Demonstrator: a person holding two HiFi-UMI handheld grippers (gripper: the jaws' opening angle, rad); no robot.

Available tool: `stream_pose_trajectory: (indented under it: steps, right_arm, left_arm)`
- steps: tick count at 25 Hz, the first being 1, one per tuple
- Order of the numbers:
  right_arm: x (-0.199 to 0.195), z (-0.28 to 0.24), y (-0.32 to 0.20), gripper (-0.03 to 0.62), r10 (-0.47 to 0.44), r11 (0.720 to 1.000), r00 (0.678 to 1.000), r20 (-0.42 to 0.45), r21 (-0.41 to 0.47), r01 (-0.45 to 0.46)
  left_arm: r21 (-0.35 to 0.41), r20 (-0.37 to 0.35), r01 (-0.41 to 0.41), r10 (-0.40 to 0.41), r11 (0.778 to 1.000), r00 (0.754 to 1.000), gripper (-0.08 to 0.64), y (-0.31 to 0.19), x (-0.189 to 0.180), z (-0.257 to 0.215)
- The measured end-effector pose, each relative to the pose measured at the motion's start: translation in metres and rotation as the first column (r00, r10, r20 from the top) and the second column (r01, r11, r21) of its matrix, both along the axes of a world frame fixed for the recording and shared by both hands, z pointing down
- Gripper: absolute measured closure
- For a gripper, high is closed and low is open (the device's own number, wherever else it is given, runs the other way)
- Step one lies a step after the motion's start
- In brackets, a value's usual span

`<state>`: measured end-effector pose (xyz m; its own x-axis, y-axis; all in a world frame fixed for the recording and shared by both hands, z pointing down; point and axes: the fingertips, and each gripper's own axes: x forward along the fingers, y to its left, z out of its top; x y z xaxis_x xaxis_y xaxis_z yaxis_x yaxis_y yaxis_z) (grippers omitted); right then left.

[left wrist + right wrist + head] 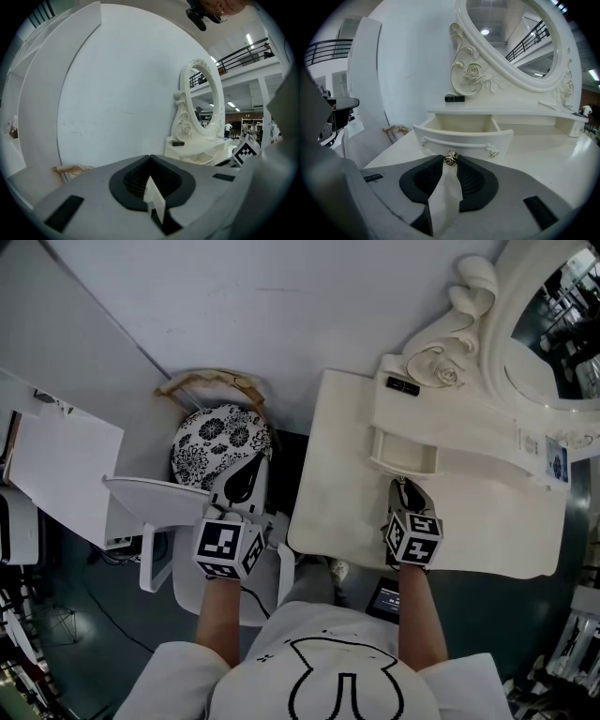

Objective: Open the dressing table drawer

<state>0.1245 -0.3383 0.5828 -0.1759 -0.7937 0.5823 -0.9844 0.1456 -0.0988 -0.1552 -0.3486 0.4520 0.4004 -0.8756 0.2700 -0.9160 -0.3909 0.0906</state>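
Note:
The cream dressing table has a small drawer under its mirror shelf, and the drawer stands pulled out. In the right gripper view the drawer shows an empty inside and a curved front. My right gripper is right in front of it, and its jaw tips are shut on a small metal knob on the drawer front. My left gripper hangs left of the table over a patterned stool, shut with nothing in it. The table lies far to its right.
An oval mirror in a carved frame rises at the table's back. A small black item lies on the shelf above the drawer. The black-and-white patterned stool and a white chair stand left of the table, by a white wall.

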Motion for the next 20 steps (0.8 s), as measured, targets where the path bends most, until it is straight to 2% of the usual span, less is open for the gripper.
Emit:
stream_pose_trajectory:
  steps: [10,20]
  right_arm:
    - [0.0,0.001,0.002,0.488,0.015,1.0,0.999,0.035,-0.01,-0.014]
    - [-0.001,0.001,0.017,0.491,-0.043,0.998,0.998,0.053,-0.034,0.045]
  left_arm:
    - [0.001,0.001,-0.004,0.004,1.0,1.0,0.545,0.006,0.003,-0.001]
    - [0.01,-0.002,0.008,-0.008,1.0,1.0,0.545,0.019,0.005,-0.005]
